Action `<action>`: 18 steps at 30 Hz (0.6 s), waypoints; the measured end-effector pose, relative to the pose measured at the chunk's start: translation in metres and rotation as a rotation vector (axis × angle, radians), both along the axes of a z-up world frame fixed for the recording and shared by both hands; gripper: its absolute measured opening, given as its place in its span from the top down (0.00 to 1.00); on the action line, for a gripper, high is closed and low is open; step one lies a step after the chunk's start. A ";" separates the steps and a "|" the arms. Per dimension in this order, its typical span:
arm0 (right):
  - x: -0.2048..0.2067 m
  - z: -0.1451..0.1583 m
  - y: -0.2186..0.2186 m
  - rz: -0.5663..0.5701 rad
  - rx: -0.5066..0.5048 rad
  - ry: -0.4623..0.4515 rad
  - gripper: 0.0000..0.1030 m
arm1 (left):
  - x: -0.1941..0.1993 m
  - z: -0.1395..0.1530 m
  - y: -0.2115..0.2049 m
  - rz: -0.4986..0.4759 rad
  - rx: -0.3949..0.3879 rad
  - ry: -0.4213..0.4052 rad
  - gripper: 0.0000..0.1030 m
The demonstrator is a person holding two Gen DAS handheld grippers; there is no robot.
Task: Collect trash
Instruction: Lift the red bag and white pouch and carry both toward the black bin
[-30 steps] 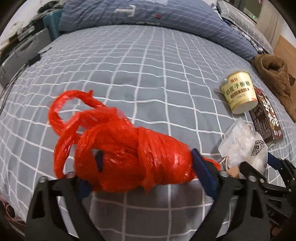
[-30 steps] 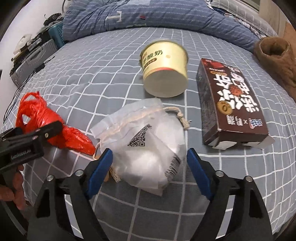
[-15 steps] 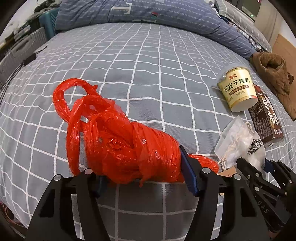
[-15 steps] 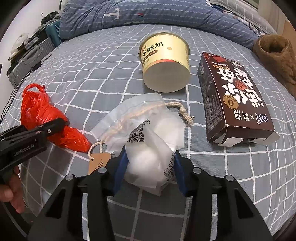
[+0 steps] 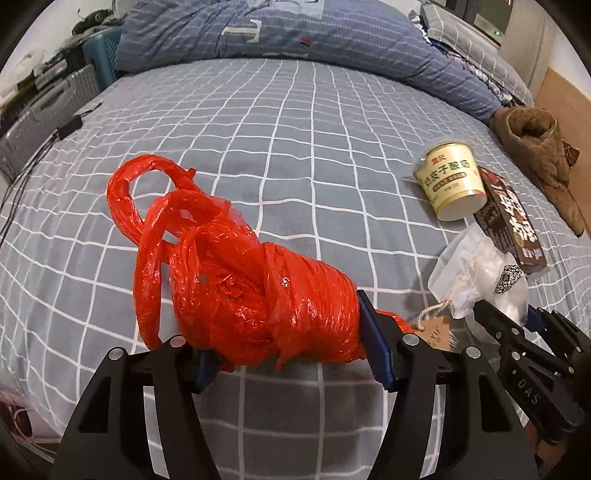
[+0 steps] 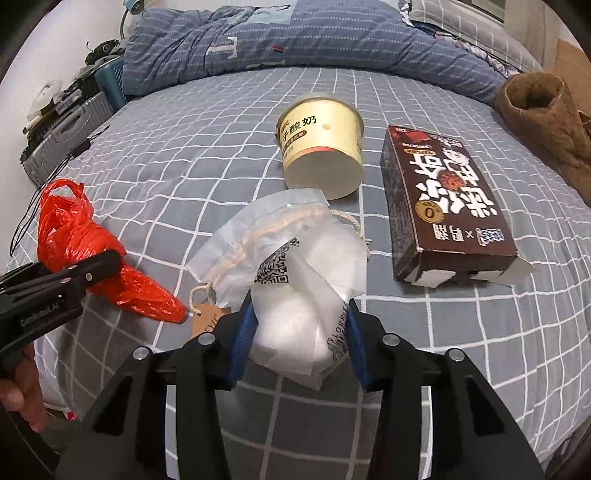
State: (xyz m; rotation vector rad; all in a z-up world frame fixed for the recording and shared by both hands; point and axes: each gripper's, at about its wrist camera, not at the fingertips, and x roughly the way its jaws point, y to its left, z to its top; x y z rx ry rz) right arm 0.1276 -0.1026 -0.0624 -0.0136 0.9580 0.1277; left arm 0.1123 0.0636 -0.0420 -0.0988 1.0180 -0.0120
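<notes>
Both tongs are clamped on trash: left tongs (image 5: 284,354) on the red plastic bag (image 5: 240,284), right tongs (image 6: 299,339) squeezing the white pouch (image 6: 295,273).

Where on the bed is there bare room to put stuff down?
Free: the checked sheet between the red bag and the duvet. Crowded: the right side, with cup, box, white pouch and boot.

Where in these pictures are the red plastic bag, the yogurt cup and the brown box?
red plastic bag (image 5: 295,306): left wrist view, on its tightly wrapped middle.
yogurt cup (image 6: 325,155): right wrist view, on its cream side wall.
brown box (image 6: 443,195): right wrist view, on its printed top face.
</notes>
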 end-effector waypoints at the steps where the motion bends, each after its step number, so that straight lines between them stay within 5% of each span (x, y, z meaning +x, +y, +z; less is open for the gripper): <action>1: -0.003 0.002 -0.001 -0.001 -0.001 -0.002 0.59 | -0.002 0.002 -0.001 -0.002 0.002 -0.001 0.39; 18: -0.051 0.040 -0.013 -0.023 0.007 -0.027 0.59 | -0.053 0.034 -0.011 -0.025 0.014 -0.013 0.39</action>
